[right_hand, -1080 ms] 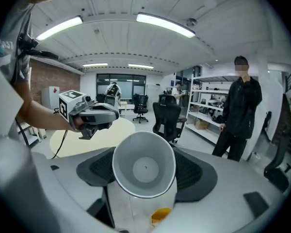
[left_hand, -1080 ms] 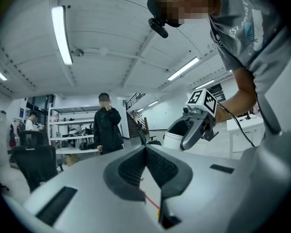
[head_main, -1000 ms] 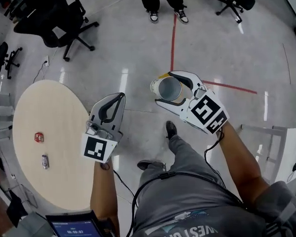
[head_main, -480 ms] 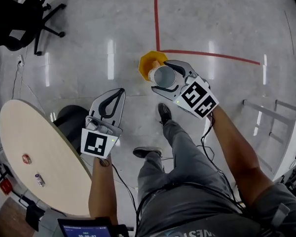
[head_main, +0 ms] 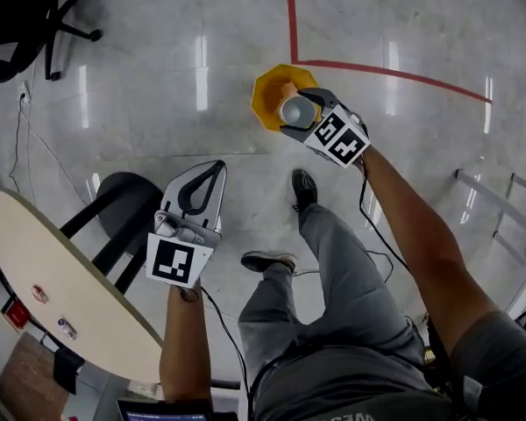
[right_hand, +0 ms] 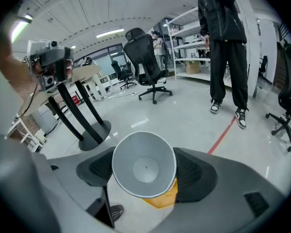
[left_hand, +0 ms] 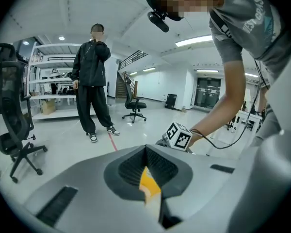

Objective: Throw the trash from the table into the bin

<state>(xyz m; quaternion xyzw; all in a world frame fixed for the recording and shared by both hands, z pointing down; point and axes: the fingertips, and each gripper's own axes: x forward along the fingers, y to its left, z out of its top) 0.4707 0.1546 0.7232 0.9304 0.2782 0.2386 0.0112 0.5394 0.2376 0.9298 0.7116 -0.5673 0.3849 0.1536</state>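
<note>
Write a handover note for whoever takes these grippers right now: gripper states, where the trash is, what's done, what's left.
Left gripper: shut, empty, held beside the table.
Right gripper: shut on a paper cup, which appears to be right over the orange bin on the floor.
Done: cup brought to the bin, not yet dropped.
Left: open the right jaws to drop the cup. Then fetch the red piece and the small can lying on the table and bin them.
</note>
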